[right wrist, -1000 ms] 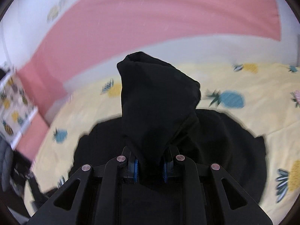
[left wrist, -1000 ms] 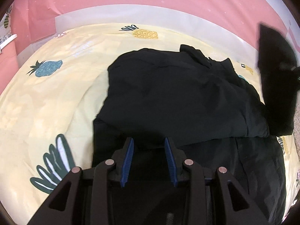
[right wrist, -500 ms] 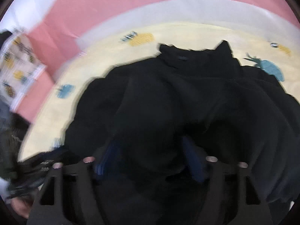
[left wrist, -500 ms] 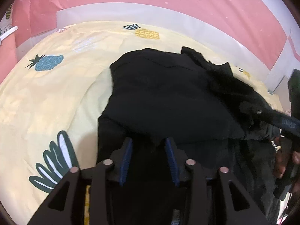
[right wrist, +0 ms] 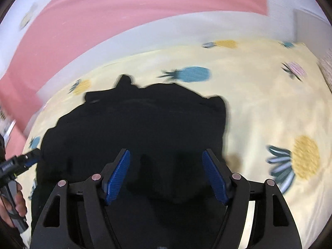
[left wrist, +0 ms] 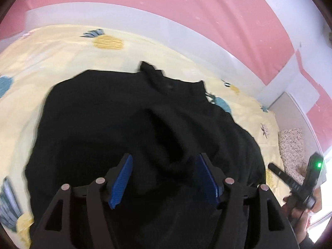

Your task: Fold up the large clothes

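Letting go of the black garment with both grippers, now that the flap I was carrying is lying on the pile.

I'm widening the left gripper and easing the right gripper inward, neither pinching cloth; the garment is resting mid-sheet on the pineapple bedsheet (motion blur is hiding its fold lines).

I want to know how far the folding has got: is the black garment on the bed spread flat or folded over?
Folded over, loosely: the black garment lies bunched in overlapping layers on the pineapple-print sheet, with a raised crease across its middle.
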Available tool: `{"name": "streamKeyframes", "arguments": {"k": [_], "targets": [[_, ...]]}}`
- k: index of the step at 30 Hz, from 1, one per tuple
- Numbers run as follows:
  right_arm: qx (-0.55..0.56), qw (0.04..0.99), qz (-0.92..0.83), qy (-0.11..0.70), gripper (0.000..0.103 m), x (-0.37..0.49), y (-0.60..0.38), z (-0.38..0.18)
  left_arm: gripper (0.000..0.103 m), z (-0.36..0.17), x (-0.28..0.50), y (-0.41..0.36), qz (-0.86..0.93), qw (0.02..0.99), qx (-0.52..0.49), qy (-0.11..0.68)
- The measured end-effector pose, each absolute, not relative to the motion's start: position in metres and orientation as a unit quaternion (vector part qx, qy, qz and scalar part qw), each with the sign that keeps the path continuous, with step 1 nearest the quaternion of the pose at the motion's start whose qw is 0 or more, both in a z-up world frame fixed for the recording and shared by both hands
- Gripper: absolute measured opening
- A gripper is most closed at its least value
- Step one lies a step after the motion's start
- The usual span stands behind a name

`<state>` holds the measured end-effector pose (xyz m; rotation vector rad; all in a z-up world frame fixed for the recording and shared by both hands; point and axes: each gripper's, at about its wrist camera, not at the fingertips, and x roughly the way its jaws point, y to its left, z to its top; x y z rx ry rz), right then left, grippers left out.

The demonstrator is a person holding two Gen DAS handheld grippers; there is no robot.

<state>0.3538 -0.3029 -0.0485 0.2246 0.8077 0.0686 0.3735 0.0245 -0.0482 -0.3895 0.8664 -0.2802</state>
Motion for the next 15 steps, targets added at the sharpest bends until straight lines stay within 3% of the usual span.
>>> {"name": "streamKeyframes", "arguments": {"k": [2, 3, 4, 5, 15], "targets": [[0.113, 0.912, 0.018, 0.395, 0.055, 0.354, -0.314, -0.053, 0.061, -0.052, 0.391, 0.01, -0.144, 0.874, -0.195, 0.422], [0.118, 0.911, 0.013, 0.396, 0.049, 0.355, -0.319, -0.056, 0.052, -0.055, 0.397, 0.004, -0.159, 0.87, -0.198, 0.423], [0.122, 0.91, 0.011, 0.397, 0.04, 0.356, -0.322, -0.058, 0.015, -0.057, 0.4, -0.002, -0.161, 0.872, -0.185, 0.423], [0.125, 0.909, 0.01, 0.398, 0.036, 0.358, -0.325, -0.06, 0.007, -0.059, 0.4, -0.008, -0.141, 0.879, -0.151, 0.429], [0.077, 0.89, 0.037, 0.447, 0.032, 0.369, -0.302, -0.113, 0.007, -0.1, 0.38, 0.018, -0.083, 0.899, -0.077, 0.422]]}}
